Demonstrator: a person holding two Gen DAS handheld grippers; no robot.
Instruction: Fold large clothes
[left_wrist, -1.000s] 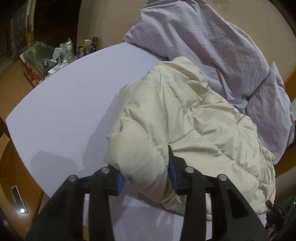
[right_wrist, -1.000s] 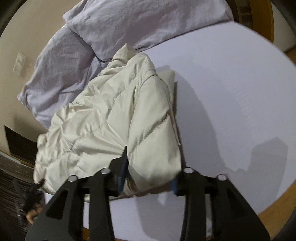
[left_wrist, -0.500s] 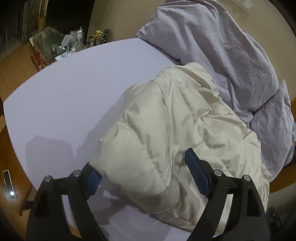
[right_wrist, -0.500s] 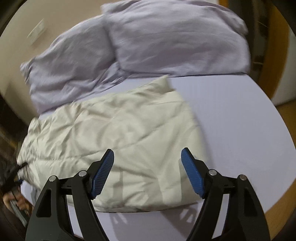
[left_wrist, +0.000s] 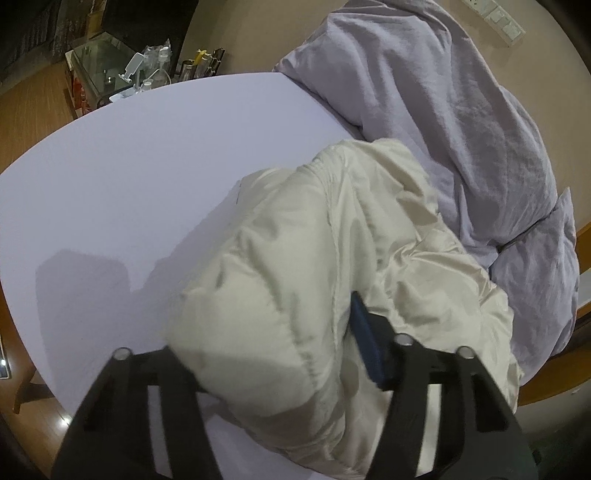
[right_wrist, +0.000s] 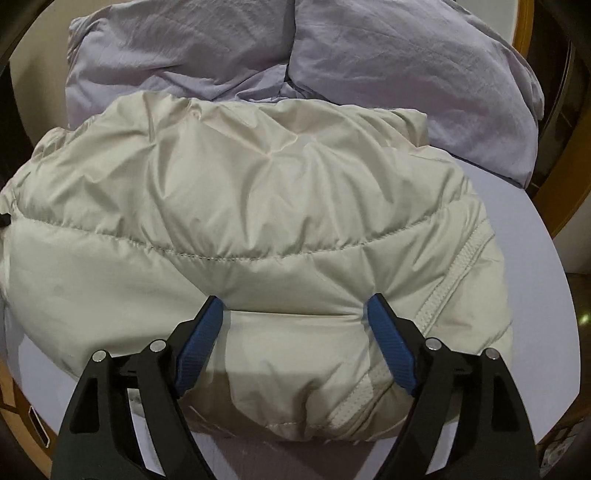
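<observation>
Both tools (left_wrist: 269, 354) (right_wrist: 295, 328) straddle the puffer jacket's (right_wrist: 258, 206) near edge.

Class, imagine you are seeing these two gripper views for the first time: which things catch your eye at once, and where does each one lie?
First comes the puffy cream quilted jacket, bunched in the middle of the pale lilac bed sheet. Next, the rumpled lilac pillows piled against the wall beyond it. Then the black grippers with blue pads at the jacket's near edge: the left gripper closing on a thick fold, the right gripper opening with jacket bulging between its jaws.
</observation>
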